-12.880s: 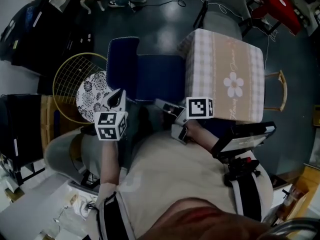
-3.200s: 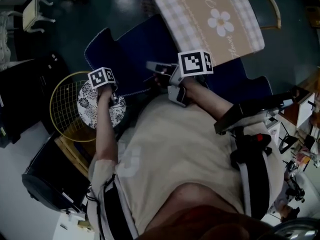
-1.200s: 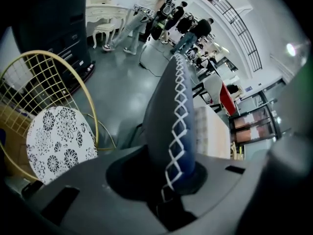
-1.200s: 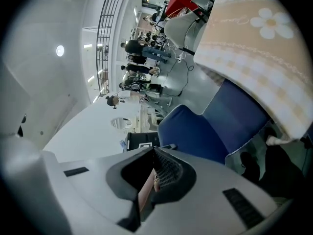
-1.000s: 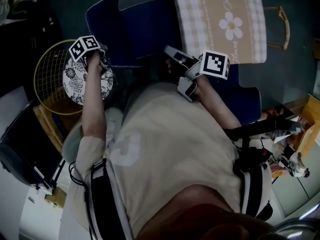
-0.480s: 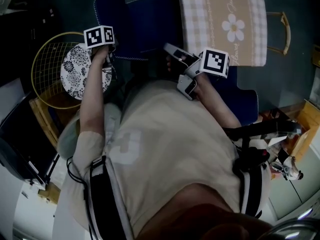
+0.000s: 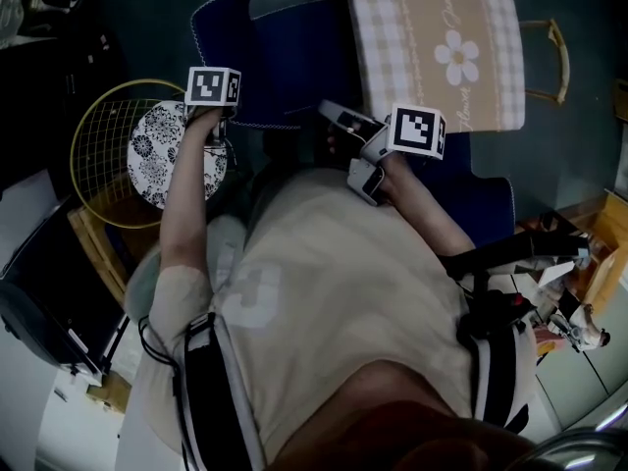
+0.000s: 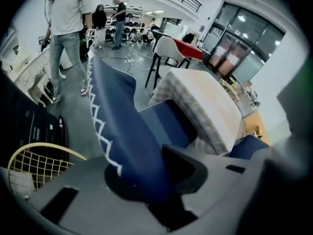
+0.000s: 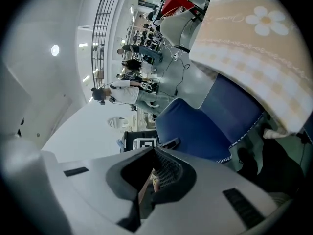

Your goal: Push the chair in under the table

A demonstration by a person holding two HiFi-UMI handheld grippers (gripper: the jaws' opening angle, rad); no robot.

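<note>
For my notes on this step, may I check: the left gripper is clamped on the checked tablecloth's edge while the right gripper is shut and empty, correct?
Not quite: the left gripper is clamped on the blue chair's backrest, not the tablecloth, as the left gripper view shows. The right gripper is indeed shut and empty.

Chair [image 7: 294,52] under table [image 7: 432,77], left gripper [image 7: 217,113] at its back — right gripper [image 7: 329,114] nearby
</note>
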